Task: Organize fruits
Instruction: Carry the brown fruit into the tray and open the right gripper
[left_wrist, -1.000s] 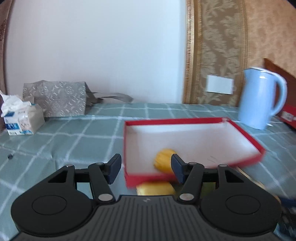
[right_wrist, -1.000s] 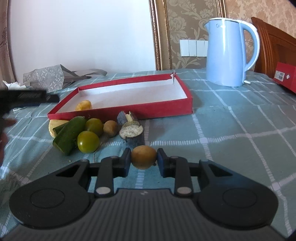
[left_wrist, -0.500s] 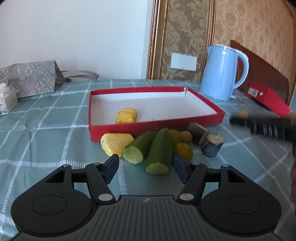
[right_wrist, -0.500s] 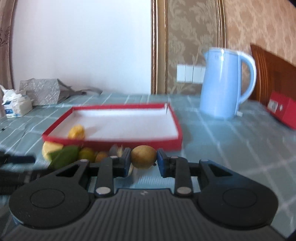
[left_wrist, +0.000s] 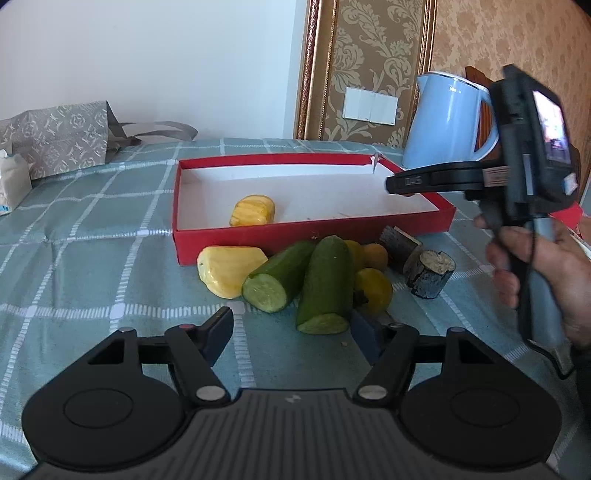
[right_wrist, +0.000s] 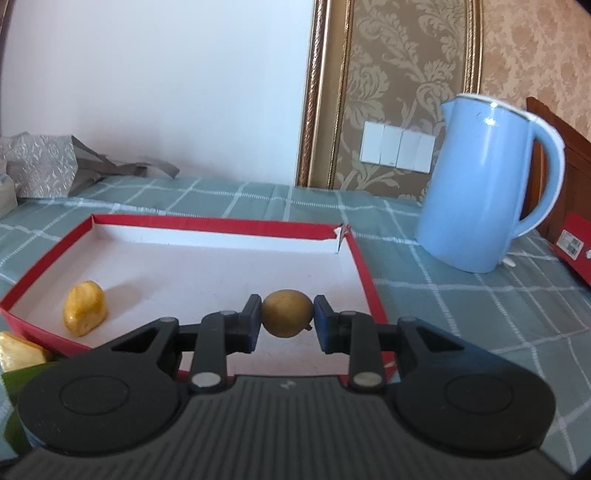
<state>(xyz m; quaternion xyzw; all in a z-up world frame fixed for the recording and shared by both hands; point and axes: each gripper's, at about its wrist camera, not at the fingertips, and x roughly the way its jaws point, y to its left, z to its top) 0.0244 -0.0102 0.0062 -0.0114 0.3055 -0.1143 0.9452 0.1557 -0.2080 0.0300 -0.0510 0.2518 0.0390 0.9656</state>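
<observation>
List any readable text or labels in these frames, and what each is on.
None can be read.
Right gripper: pale marking on its finger, blurred.
Red box: white barcode label, too small.
Tissue pack: blue print, blurred.
Grey bag: repeating pattern, no words.

Item count, referenced to the red tray (left_wrist: 310, 236)

Inside the tray: one yellow fruit piece (left_wrist: 253, 210). In front of the tray: one yellow fruit piece (left_wrist: 229, 269), two cucumber halves (left_wrist: 277, 275) (left_wrist: 327, 284), two yellow-green tomatoes (left_wrist: 373, 290) (left_wrist: 354, 251), one small brown fruit (left_wrist: 376, 256), two dark cut stubs (left_wrist: 428, 273) (left_wrist: 399, 243). Above the tray: one brown fruit (right_wrist: 287, 313) clamped in one right gripper (right_wrist: 287, 317). Beside the tray: one blue kettle (left_wrist: 447, 122); one left gripper (left_wrist: 291, 328).
</observation>
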